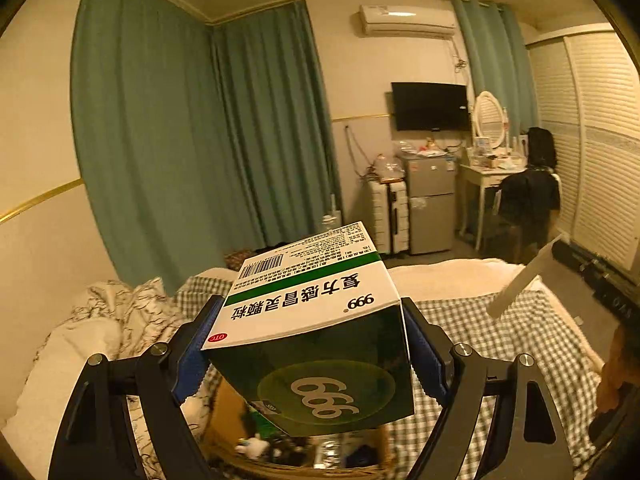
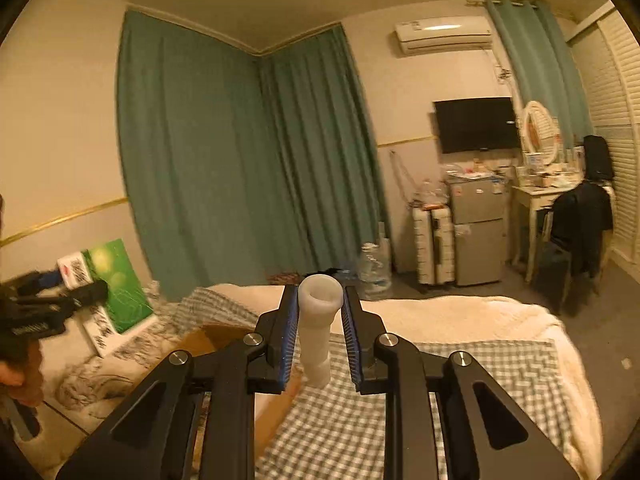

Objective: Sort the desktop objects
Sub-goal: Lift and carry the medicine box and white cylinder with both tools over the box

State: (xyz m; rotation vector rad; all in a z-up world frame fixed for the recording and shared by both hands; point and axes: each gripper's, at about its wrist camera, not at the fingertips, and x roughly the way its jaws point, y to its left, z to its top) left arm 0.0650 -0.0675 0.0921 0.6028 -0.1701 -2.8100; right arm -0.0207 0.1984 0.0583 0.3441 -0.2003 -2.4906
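Black metal linkages of the left gripper [image 1: 308, 344] fill the bottom of the left wrist view, its blue-padded fingers [image 1: 192, 356] spread wide and pressing on both sides of a green and white cardboard medicine box [image 1: 316, 336] printed with "999". That box is held up in the air, tilted, above an open brown cardboard carton [image 1: 296, 452] that sits on the bed with small objects inside. In the right wrist view, the right gripper [image 2: 320, 320] has its blue-padded fingers [image 2: 290, 332] drawn close together, pinching a slim white plastic tube with a flared open end [image 2: 318, 328], which stands nearly upright between them, raised above a grey and white checked bedsheet [image 2: 460, 364]. At the left edge of that view the other gripper appears again, carried by a hand [image 2: 18, 368], with the green box in its grip. A cream blanket [image 2: 460, 312] lies across the far end of the bed. Beyond are long teal curtains [image 2: 240, 160], a wall-mounted black television [image 2: 476, 124], a white air conditioner [image 2: 444, 34] and a small silver fridge [image 2: 476, 228]
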